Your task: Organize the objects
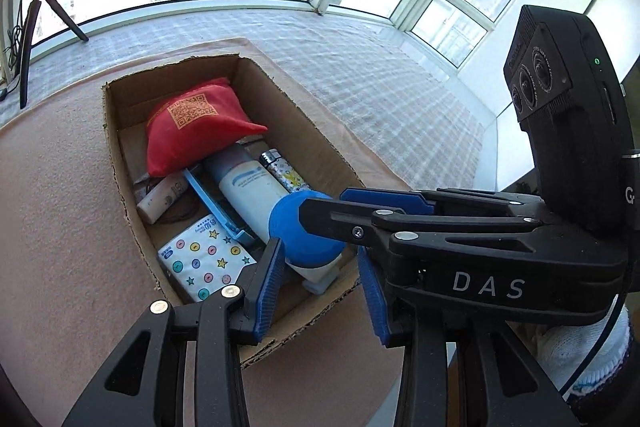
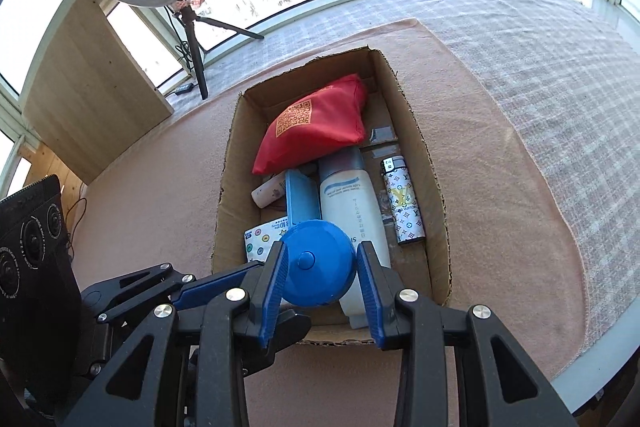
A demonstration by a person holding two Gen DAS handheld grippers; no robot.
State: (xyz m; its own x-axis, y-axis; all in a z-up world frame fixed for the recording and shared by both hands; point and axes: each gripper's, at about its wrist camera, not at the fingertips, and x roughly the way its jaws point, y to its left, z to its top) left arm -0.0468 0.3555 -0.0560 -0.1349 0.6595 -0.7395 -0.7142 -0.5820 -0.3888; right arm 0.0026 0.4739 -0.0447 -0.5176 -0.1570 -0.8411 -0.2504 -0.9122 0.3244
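right gripper [image 2: 322,269] clenched on blue round object [image 2: 318,263], held over near end of cardboard box [image 2: 434,187] on bench; left gripper [image 1: 320,269] released, fingers spread beside it; red pouch [image 2: 316,123], white bottle [image 2: 352,203], lighter [image 2: 402,203] inside box

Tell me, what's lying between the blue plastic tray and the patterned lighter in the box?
A white plastic bottle lies between the blue plastic tray and the patterned lighter, seen clearest in the right wrist view.
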